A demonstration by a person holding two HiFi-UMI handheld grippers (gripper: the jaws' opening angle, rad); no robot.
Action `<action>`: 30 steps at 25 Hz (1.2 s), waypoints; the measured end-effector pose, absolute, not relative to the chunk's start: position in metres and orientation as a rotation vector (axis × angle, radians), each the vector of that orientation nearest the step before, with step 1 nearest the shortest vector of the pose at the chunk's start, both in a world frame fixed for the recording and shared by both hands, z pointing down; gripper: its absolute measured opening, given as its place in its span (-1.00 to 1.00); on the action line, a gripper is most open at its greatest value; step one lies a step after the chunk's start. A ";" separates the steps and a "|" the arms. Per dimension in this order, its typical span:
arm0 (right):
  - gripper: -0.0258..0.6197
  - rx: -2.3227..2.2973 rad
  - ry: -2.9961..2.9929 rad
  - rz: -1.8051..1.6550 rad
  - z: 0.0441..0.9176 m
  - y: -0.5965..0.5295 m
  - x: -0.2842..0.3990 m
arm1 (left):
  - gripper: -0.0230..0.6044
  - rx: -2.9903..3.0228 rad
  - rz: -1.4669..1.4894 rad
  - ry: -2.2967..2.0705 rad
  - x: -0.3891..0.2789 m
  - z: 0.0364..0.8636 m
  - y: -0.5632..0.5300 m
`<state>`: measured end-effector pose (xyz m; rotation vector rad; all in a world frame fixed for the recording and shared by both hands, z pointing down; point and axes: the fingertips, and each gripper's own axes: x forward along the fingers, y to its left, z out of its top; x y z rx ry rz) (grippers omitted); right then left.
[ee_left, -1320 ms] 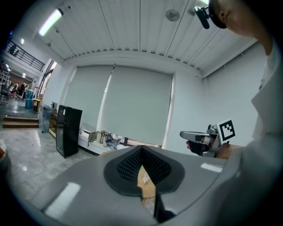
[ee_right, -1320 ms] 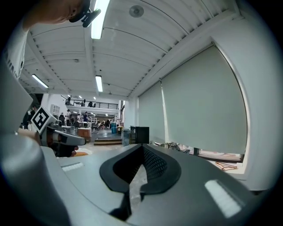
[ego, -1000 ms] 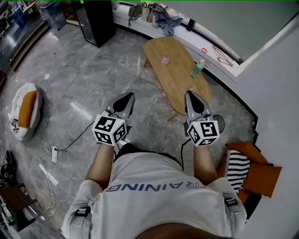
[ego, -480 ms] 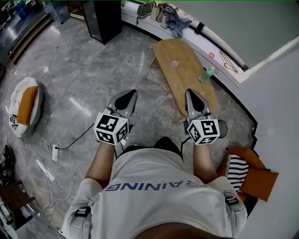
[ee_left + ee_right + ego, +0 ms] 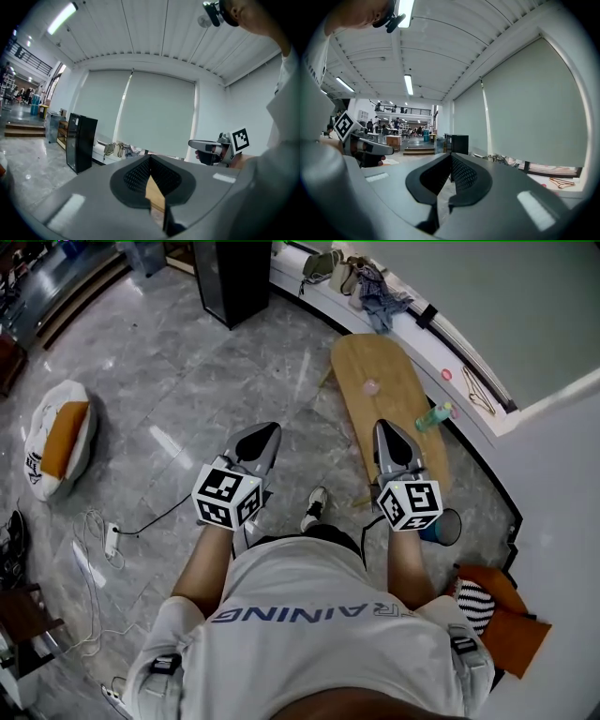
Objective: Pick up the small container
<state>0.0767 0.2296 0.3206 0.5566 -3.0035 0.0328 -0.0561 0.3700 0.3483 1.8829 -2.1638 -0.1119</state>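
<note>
A small pink container stands on the oval wooden table ahead of me, with a green bottle near the table's right edge. My left gripper is held over the floor, left of the table, its jaws together with nothing between them. My right gripper hovers over the table's near end, well short of the container. It is shut and holds nothing. Each gripper view shows the other gripper off to the side, but neither shows the container.
A black cabinet stands at the back. Shoes and clothes lie on the white ledge behind the table. A white and orange cushion and a power strip with cable are on the floor at left. A blue bin stands at right.
The table and container have shifted right and down in the head view as the person steps along. A shoe now shows between the grippers. Both grippers stay shut.
</note>
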 end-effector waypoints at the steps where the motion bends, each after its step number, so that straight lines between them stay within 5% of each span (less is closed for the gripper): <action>1: -0.87 0.559 -3.009 0.042 0.321 0.221 0.071 | -0.93 1.884 -0.104 -2.167 -0.061 0.348 0.363; 30: -0.87 0.615 -2.966 0.217 0.364 -0.102 0.017 | -0.93 1.912 0.042 -2.106 -0.117 0.356 0.046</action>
